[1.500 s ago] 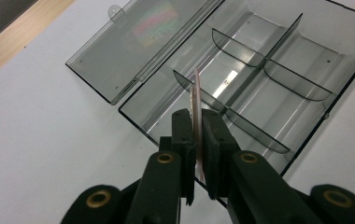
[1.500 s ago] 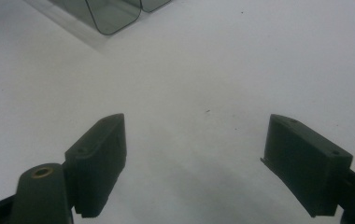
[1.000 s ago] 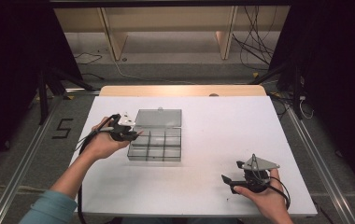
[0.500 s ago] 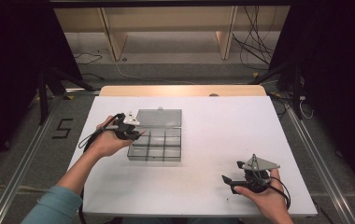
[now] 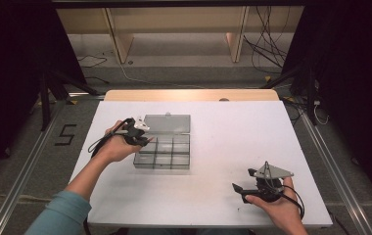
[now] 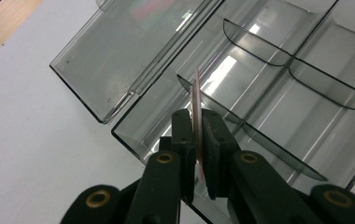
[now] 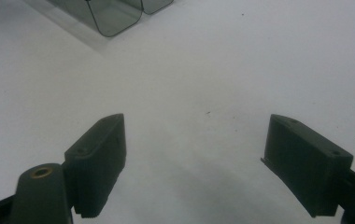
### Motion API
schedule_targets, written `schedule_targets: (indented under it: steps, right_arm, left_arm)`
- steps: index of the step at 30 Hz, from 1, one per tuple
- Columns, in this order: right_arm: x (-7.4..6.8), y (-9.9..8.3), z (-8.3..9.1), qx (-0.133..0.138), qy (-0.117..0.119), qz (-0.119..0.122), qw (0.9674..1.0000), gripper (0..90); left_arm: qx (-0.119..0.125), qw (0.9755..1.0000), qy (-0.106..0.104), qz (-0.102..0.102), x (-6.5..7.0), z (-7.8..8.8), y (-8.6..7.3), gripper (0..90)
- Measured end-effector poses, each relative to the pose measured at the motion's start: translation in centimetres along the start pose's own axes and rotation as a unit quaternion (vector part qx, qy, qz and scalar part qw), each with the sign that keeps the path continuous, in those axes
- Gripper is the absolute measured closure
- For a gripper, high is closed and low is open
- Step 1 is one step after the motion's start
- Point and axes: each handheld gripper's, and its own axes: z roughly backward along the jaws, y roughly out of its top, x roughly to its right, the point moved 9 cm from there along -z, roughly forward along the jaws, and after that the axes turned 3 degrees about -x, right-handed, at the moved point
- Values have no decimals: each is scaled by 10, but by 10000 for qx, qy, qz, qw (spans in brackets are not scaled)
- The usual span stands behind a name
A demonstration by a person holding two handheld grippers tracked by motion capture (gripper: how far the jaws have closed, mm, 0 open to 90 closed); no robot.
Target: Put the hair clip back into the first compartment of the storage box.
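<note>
Table point(image 5: 223, 147): big flat rectangle w/ matte white top, pale wood edge strip along the far side.

Organizer box point(image 5: 163, 152): clear smoky-grey hard plastic, glossy, rectangular, sits left of centre on the table. Lid point(image 5: 167, 124) is flipped open flat behind it, hinged along the far edge. Inside the box point(image 6: 278, 93), thin curved translucent dividers point(image 6: 259, 46) split it into compartments w/ rounded corners; light glints off the ribbed floor.

Left gripper point(image 5: 142, 139): black matte plastic w/ brass-coloured pivot pins, at the box's near-left corner. In the left gripper view its jaws are pressed together, pinching a thin flat divider piece point(image 6: 197, 102) edge-on – pinkish-clear sheet, standing upright btwn the pads, upper end over the corner compartment by a fixed divider. Can't tell if it touches the box.

Right gripper point(image 5: 245, 188): same black build, grey three-cornered plate on top, near the table's front-right, well apart from the box. Jaws spread wide, blocky pads point(image 7: 98, 158) over bare white surface, nothing btwn them.
</note>
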Motion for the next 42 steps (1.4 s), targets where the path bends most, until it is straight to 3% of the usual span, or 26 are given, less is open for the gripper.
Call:
schedule_targets:
  steps: [30,42]
  right_arm:
    - [0,0,0,5,14,-11,10000,219]
    - [0,0,0,-1,23,0,10000,219]
  left_arm:
    - [-390,9991,18,-189,1,-19,-2,841]
    - [-445,9989,23,-142,-1,-24,-2,839]
